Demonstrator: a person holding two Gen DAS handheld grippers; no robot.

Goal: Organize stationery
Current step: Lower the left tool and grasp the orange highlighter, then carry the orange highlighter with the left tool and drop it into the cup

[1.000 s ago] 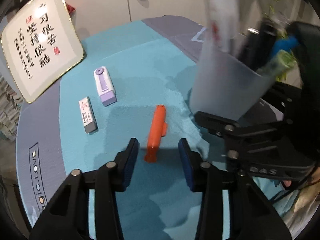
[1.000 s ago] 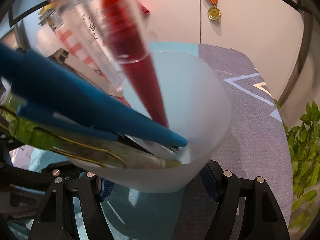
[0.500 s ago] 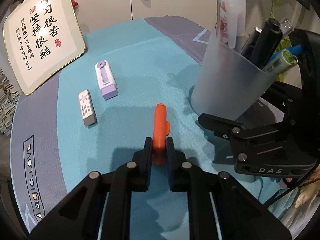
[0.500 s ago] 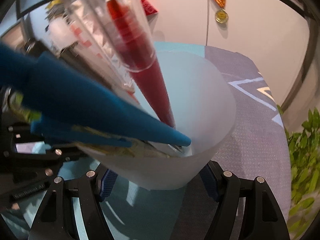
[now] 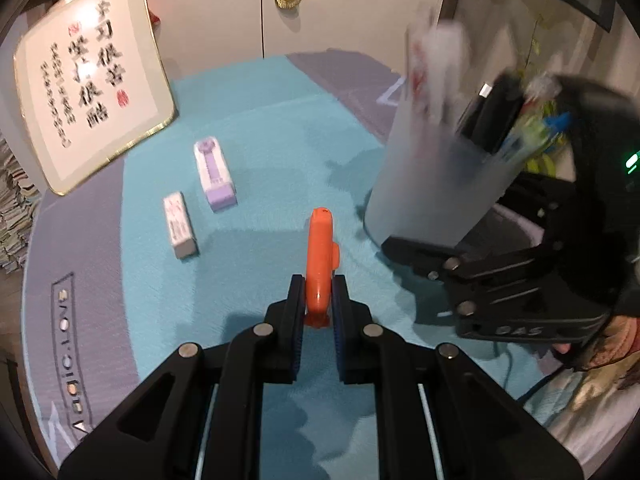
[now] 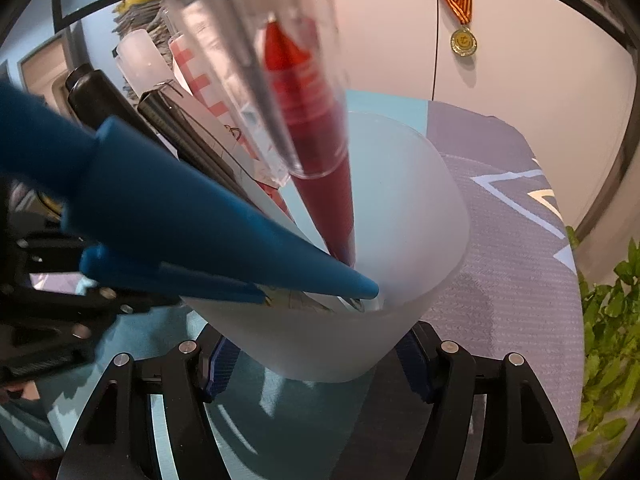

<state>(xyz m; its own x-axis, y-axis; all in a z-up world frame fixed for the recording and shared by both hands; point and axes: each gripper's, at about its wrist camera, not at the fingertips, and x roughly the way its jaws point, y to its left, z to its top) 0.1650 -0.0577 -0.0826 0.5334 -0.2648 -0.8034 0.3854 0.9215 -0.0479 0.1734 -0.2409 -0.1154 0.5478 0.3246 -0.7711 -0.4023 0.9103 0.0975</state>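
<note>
Left hand-held gripper (image 5: 318, 300) clamped on the orange utility knife (image 5: 320, 256); right hand-held gripper (image 6: 316, 356) squeezing the frosted pen cup (image 6: 384, 280) — lift level, drop knife in upright.

Your table's got a teal mat (image 5: 260, 128) with grey borders over it. Lying on it left of centre are a white eraser (image 5: 180, 225) and, just beside it toward the top, a purple-and-white eraser (image 5: 215, 174). A framed calligraphy board (image 5: 90, 100) leans at the upper left.
</note>
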